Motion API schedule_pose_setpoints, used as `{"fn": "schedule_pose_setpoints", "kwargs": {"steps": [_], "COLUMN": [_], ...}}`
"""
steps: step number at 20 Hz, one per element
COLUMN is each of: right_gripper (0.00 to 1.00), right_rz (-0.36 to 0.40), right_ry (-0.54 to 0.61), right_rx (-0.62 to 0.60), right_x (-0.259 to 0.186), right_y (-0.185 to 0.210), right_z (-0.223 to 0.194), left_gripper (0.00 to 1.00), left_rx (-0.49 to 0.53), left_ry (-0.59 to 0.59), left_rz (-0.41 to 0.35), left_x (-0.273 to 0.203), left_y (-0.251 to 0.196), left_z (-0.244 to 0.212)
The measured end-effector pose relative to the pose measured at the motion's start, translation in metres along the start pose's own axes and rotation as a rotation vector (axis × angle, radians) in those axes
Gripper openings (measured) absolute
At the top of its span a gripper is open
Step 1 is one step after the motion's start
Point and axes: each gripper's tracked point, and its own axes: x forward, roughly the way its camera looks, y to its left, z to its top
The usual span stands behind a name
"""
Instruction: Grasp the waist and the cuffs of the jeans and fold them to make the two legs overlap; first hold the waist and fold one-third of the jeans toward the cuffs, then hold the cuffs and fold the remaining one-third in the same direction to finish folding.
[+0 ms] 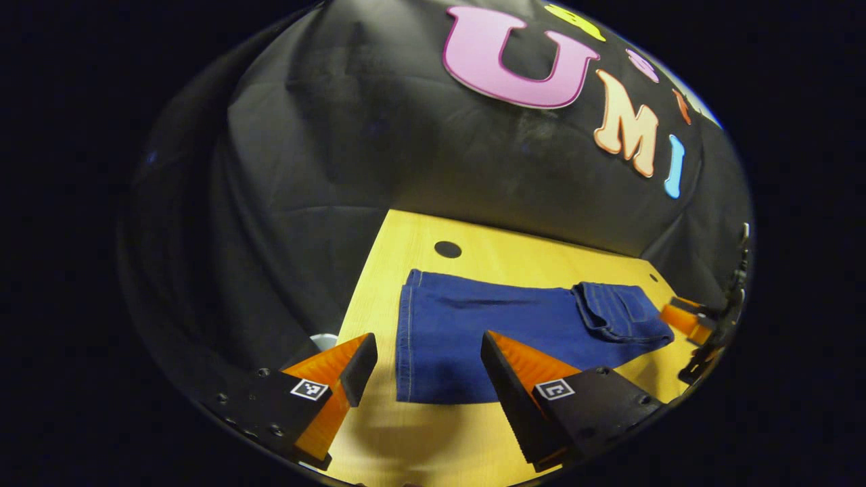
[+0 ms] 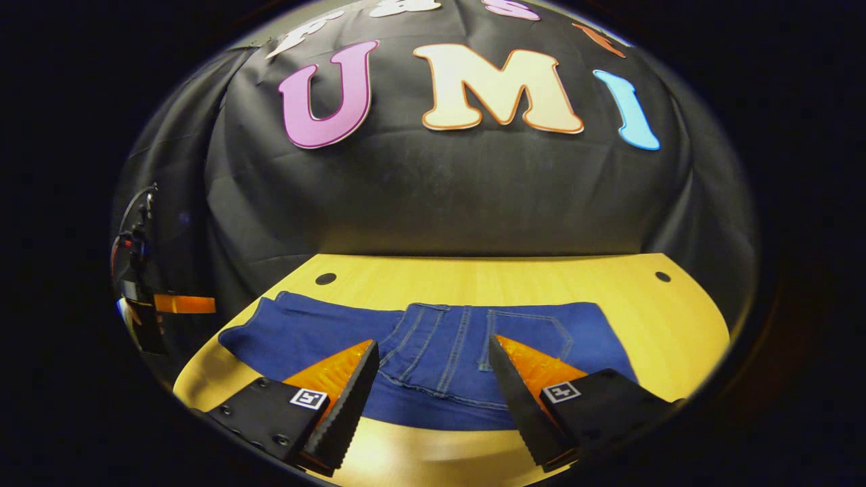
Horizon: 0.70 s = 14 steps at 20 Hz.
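Note:
Dark blue jeans (image 1: 473,325) lie flat on the yellow wooden table (image 1: 528,253), the legs one on top of the other. The waist part with its pocket (image 1: 619,311) is folded over onto the legs at the right. My left gripper (image 1: 427,338) is open above the cuff end, holding nothing. In the right gripper view the folded waist section (image 2: 460,352) lies straight ahead and the legs (image 2: 284,328) run off to the left. My right gripper (image 2: 433,343) is open just above that waist section, with nothing between its fingers.
The table (image 2: 676,325) has small round holes (image 1: 447,249) (image 2: 325,278) (image 2: 662,276) near its back edge. The black cloth wall stands close behind. The right gripper (image 1: 683,318) shows at the table's right end, the left gripper (image 2: 169,304) at its left end.

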Motion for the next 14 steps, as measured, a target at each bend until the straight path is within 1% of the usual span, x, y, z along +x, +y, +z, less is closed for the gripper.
{"fn": "schedule_pose_setpoints", "kwargs": {"steps": [1, 2, 3, 5, 8, 9, 10, 11, 13, 14], "right_gripper": [0.96, 0.96, 0.99, 0.99, 0.99, 0.99, 0.99, 0.99, 0.99, 0.99], "right_rz": [-0.024, -0.049, -0.077, -0.129, -0.182, -0.190, -0.198, -0.201, -0.197, -0.195], "right_ry": [-0.001, -0.001, -0.001, 0.002, 0.003, -0.004, -0.008, -0.013, -0.009, -0.002], "right_rx": [-0.004, -0.009, -0.015, -0.016, -0.001, 0.003, 0.006, 0.008, 0.016, 0.022], "right_x": [-0.011, -0.021, -0.030, -0.047, -0.067, -0.072, -0.075, -0.077, -0.077, -0.078], "right_y": [-0.013, -0.026, -0.040, -0.067, -0.093, -0.099, -0.103, -0.106, -0.108, -0.108], "right_z": [0.002, 0.004, 0.006, 0.007, 0.007, 0.008, 0.007, 0.007, 0.003, -0.001], "left_gripper": [0.95, 0.95, 0.95, 0.95, 0.96, 0.95, 0.96, 0.95, 0.96, 0.92], "left_rx": [0.002, 0.003, 0.005, 0.013, 0.029, 0.039, 0.042, 0.040, 0.073, 0.110], "left_ry": [0.032, 0.059, 0.088, 0.130, 0.198, 0.199, 0.183, 0.192, 0.179, 0.180], "left_rz": [0.001, 0.000, -0.005, -0.006, 0.031, 0.050, 0.051, 0.058, 0.062, 0.093], "left_x": [0.011, 0.022, 0.031, 0.047, 0.061, 0.063, 0.068, 0.067, 0.065, 0.063], "left_y": [0.000, 0.001, 0.000, -0.002, 0.002, 0.002, 0.002, 0.002, 0.001, 0.009], "left_z": [-0.007, -0.016, -0.022, -0.033, -0.050, -0.049, -0.045, -0.048, -0.051, -0.053]}}
